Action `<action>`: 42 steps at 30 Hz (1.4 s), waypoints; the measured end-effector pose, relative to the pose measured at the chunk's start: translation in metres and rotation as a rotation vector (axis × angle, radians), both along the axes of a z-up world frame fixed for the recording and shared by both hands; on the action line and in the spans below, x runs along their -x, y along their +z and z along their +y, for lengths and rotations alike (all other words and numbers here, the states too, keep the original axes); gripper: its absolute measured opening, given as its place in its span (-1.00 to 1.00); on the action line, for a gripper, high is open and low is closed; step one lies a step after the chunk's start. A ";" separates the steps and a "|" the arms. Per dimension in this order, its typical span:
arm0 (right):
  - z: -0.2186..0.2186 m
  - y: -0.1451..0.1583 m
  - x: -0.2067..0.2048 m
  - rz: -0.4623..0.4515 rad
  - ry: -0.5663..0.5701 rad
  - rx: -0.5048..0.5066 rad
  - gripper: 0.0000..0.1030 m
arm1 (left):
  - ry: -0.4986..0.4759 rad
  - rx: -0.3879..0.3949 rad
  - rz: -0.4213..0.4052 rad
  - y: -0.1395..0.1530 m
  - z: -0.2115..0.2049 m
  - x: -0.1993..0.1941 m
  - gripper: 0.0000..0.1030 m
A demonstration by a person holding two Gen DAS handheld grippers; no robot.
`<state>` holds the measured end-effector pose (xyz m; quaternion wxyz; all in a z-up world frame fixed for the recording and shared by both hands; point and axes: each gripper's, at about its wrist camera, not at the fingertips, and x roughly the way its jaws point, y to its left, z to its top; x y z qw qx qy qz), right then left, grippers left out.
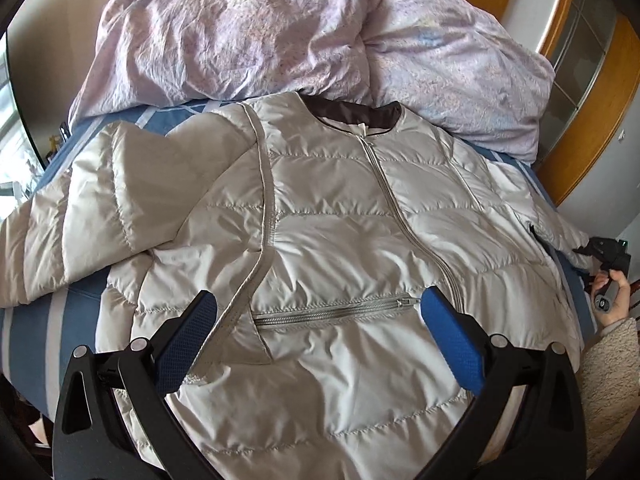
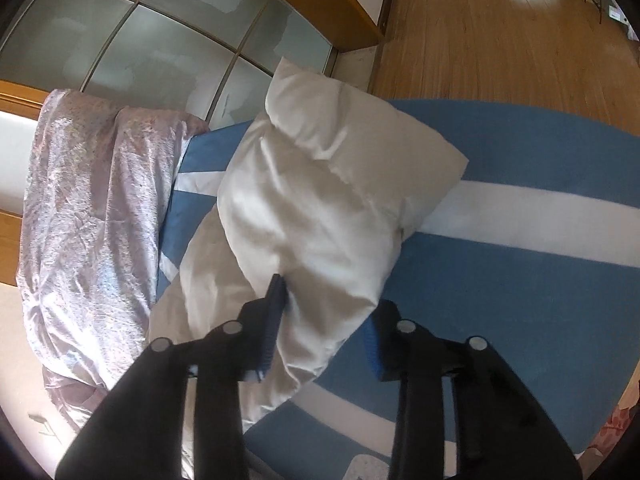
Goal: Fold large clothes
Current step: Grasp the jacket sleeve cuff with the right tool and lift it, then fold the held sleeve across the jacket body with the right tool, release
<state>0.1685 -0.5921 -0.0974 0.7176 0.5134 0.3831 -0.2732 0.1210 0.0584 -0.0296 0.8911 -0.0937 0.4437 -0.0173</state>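
- Silvery-grey puffer jacket (image 1: pixel 344 216) lies face up on the blue-and-white striped bed (image 2: pixel 520 280), collar toward the crumpled lilac duvet (image 1: pixel 248 28), zip running down the middle toward the left claw.
- Left claw (image 1: pixel 316 320) hangs wide open over the lower front, its blue pads either side of the pocket zip (image 1: pixel 336 311), not touching anything as far as the view shows.
- Right claw (image 2: pixel 324 320) is out at the jacket's right side, jaws set around the sleeve (image 2: pixel 320 208), with one pad tucked into a crease of the fabric. Can't tell for sure that it's pinching properly, the far pad is half hidden.
- That sleeve sticks straight out ahead of the right claw, away from the body, so the right hand is clearly the nearer one.
- Best guess: the sleeve has to swing back across toward the centre zip (image 1: pixel 404 204).
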 end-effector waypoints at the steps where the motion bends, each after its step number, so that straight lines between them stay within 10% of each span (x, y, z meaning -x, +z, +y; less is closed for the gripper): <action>1: 0.002 0.000 -0.001 0.001 0.002 0.006 -0.38 | 0.003 0.003 0.000 -0.001 0.002 -0.001 0.97; 6: 0.009 0.015 -0.007 -0.002 0.040 0.110 -0.80 | 0.008 -0.001 -0.015 -0.002 0.007 -0.001 0.97; 14: 0.067 0.099 -0.036 -0.056 0.200 0.504 -0.88 | 0.006 0.001 -0.046 -0.002 0.012 -0.003 0.97; 27: 0.293 0.219 -0.058 -0.446 0.689 0.905 -0.89 | 0.078 -0.016 -0.135 0.009 0.037 0.012 0.97; 34: 0.406 0.210 -0.056 -0.532 0.971 0.807 -0.89 | 0.135 -0.015 -0.171 0.013 0.060 0.026 0.97; 42: 0.506 0.114 -0.071 -0.311 1.278 0.766 -0.89 | 0.209 -0.031 -0.210 0.017 0.089 0.044 0.97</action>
